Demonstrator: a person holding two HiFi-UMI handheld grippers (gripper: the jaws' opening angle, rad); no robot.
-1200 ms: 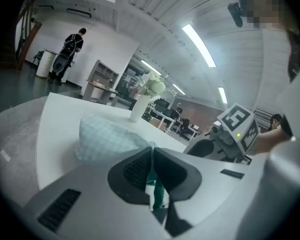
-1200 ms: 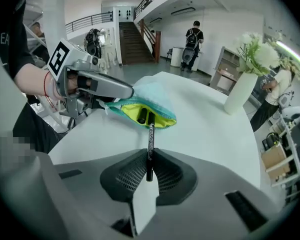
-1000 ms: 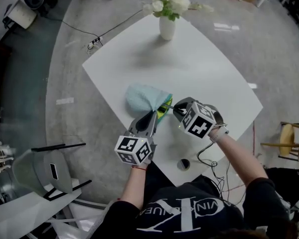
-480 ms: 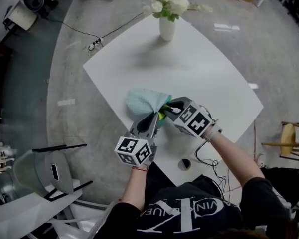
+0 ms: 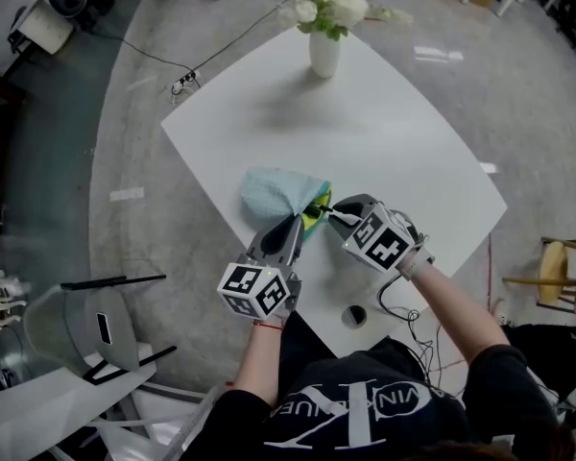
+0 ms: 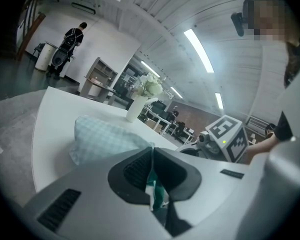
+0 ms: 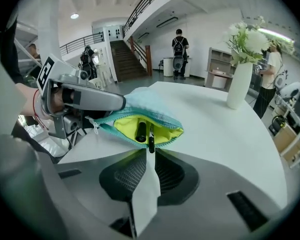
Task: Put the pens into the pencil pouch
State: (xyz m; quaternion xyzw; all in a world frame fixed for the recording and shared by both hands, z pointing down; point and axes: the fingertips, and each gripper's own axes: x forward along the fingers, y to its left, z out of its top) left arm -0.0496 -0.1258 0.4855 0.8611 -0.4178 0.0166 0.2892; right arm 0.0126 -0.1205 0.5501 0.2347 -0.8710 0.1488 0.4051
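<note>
1. Closest is the person's black shirt [image 5: 365,416]. It has white letters on it, but they bend and hide, so only "VIN" can be read.
2. The left gripper [image 5: 294,225] wears a cube [image 5: 259,291] with black and white squares and no words. So does the right gripper [image 5: 333,215].
3. The left gripper is held low and almost flat, pointing away from the person. Its jaws are pressed together on the near edge of the pencil pouch [image 5: 271,190], pinching the blue-green cloth.
4. The right gripper comes in from the right and tips down at the pouch's open mouth. Its jaws have just been opening and stand a little apart. The end of a thin black pen [image 7: 151,138] sits right at their tips, and the rest of it is in the pouch.
5. The pouch rests on the white table [image 5: 403,142], on the side near the person.
6. Only the right gripper view shows the yellow inside, with a fat black pen [image 7: 141,130] beside the thin one. The head view shows just a bit of yellow. The left gripper view shows the checked outside.
7. Far back on the table stands a white vase [image 5: 324,54] with white flowers [image 5: 326,3].
</note>
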